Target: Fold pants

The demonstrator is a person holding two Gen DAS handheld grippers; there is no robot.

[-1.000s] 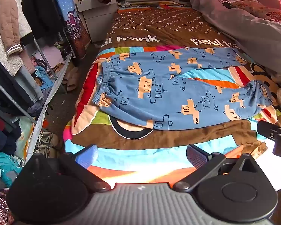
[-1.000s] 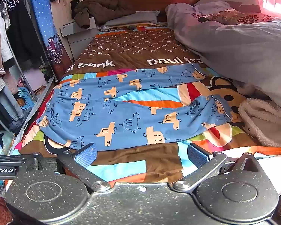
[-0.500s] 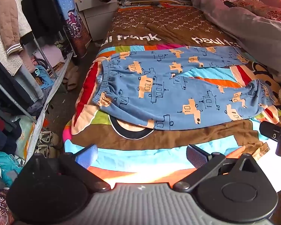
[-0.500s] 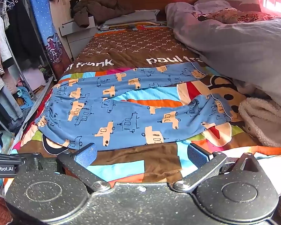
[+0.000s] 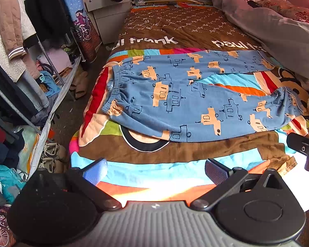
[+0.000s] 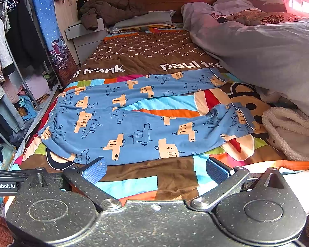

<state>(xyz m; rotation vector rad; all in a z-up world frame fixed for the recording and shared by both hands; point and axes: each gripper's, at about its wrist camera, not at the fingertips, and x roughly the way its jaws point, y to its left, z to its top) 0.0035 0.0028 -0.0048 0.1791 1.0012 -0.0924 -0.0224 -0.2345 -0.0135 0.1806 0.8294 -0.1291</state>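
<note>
Blue pants [image 5: 175,100] with orange vehicle prints lie spread flat across the bed, waistband at the left, two legs splayed to the right. They also show in the right wrist view [image 6: 138,119]. My left gripper [image 5: 154,169] is open and empty, above the bed's near edge, short of the pants. My right gripper [image 6: 154,169] is open and empty, just short of the pants' near leg. Part of the right gripper [image 5: 304,148] shows at the right edge of the left wrist view.
The pants rest on a colourful patterned bedspread [image 6: 146,53]. A grey duvet [image 6: 257,49] and a fleecy white blanket [image 6: 288,131] lie at the right. A clothes rack [image 5: 12,47] and shoes [image 5: 51,156] crowd the floor at the left. A white nightstand [image 5: 107,10] stands beyond.
Both grippers have drifted slightly; the pants sit a little lower in the views. Both stay open and nothing was grasped.
</note>
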